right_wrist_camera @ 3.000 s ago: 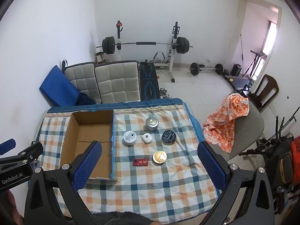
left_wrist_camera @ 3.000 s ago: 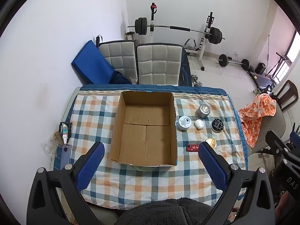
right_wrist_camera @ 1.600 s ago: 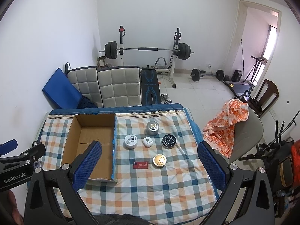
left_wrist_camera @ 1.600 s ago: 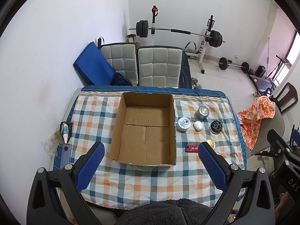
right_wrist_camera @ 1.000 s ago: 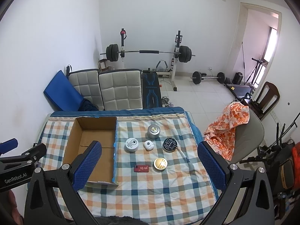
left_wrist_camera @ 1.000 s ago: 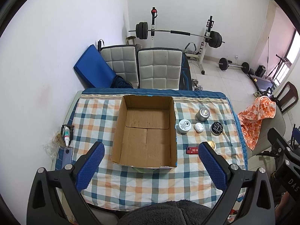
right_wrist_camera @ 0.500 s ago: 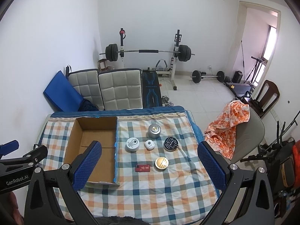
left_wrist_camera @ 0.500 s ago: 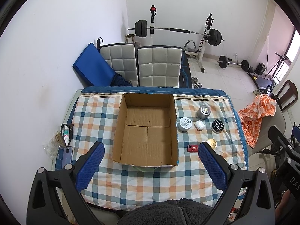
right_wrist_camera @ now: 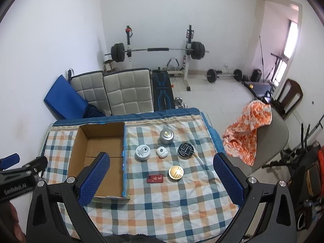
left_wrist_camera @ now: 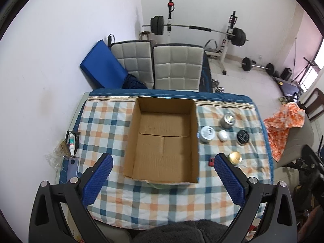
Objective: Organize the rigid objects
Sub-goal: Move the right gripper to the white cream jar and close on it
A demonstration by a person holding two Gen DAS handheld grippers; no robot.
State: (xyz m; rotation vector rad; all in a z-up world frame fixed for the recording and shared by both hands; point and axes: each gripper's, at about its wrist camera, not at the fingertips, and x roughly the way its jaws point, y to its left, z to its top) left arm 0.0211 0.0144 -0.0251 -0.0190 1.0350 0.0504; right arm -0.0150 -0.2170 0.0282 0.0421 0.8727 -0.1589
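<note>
Both tools have barely drifted, the right tool (right_wrist_camera: 162,179) and left tool (left_wrist_camera: 163,173) hovering with fingers apart above the empty cardboard box (left_wrist_camera: 162,141), awaiting the first pick.

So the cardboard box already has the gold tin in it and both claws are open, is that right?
Not quite. The cardboard box holds nothing; the gold tin sits on the tablecloth to the box's right, beside the red card, as the right wrist view shows. Both claws, left and right, are open.
</note>
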